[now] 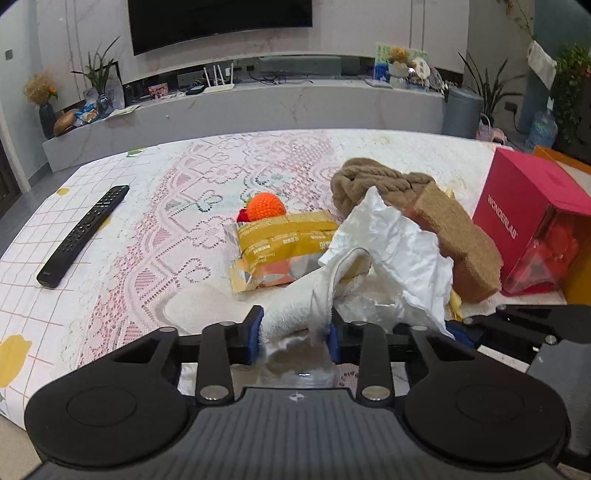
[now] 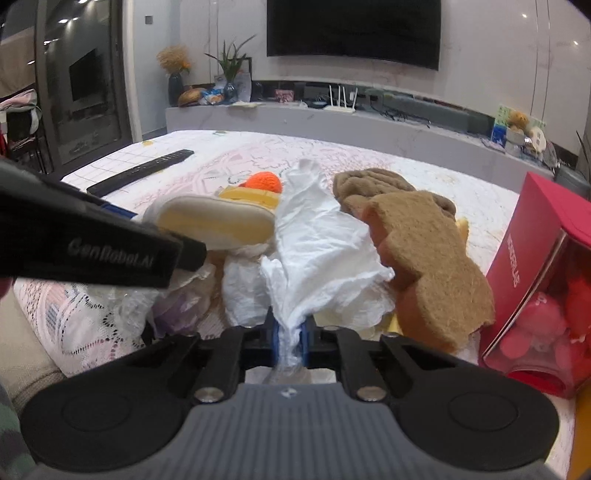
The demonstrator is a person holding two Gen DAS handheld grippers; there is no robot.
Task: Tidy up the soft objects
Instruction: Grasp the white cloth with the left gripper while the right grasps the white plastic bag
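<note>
Right wrist view: right gripper (image 2: 290, 338) jaws pinch white tissue (image 2: 317, 236); left gripper (image 1: 294, 334) jaws clamp white slipper (image 1: 295, 306); tissue may tear if the pair part.

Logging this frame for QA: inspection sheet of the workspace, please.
Surface: lace-covered tablecloth, pink and white, with a grid print at its left edge.
Job's things: white slipper; crumpled white tissue; brown slippers, piled together.
Clutter: yellow snack packet; orange crochet toy; TV remote; red gift box.
Grippers: left gripper closed on the white slipper; right gripper shut on the tissue.
Cables: tangle on the TV ledge by the router.
Surroundings: wall TV, potted plants, bin.
</note>
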